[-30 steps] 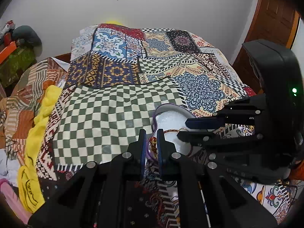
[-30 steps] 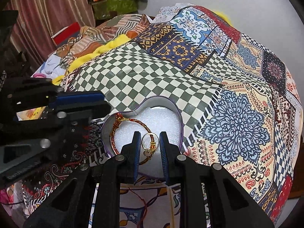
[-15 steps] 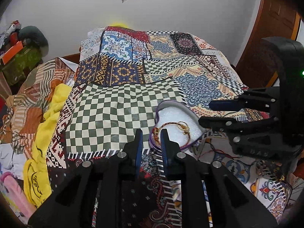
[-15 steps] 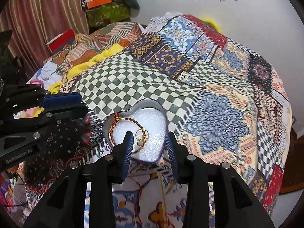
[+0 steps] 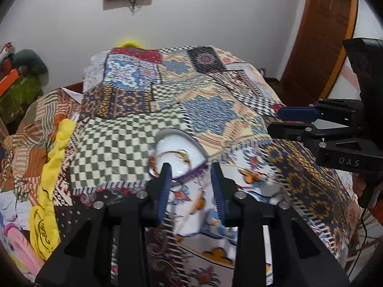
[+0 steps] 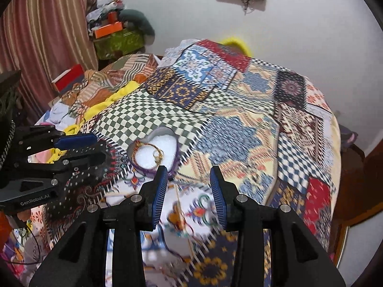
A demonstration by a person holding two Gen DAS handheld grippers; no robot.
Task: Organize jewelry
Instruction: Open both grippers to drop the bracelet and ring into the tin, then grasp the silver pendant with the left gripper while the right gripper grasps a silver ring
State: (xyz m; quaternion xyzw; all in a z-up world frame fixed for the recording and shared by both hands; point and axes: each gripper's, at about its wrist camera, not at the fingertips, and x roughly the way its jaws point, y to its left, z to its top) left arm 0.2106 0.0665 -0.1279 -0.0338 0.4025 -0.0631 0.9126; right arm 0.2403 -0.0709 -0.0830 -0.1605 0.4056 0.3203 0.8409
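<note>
A heart-shaped jewelry box [image 6: 153, 151] with white foam lining sits open on the patchwork bedspread; it also shows in the left wrist view [image 5: 178, 153]. Inside lie a red-and-gold bracelet [image 6: 143, 147] and a gold ring [image 6: 158, 156]. My left gripper [image 5: 191, 168] is open and empty, raised just in front of the box. My right gripper [image 6: 188, 172] is open and empty, pulled back to the right of the box. Each gripper shows from the side in the other's view, the right [image 5: 296, 119] and the left [image 6: 76, 146].
The patchwork bedspread [image 6: 239, 124] covers the bed. A yellow cloth [image 5: 51, 167] and mixed clothes lie along the left edge. Boxes and bags [image 6: 117, 38] are stacked by the curtain. A wooden door [image 5: 318, 40] stands on the right.
Both grippers have opened wide and pulled back up and away from the box. The right gripper let go of the ring, which now lies in the box with the bracelet.
</note>
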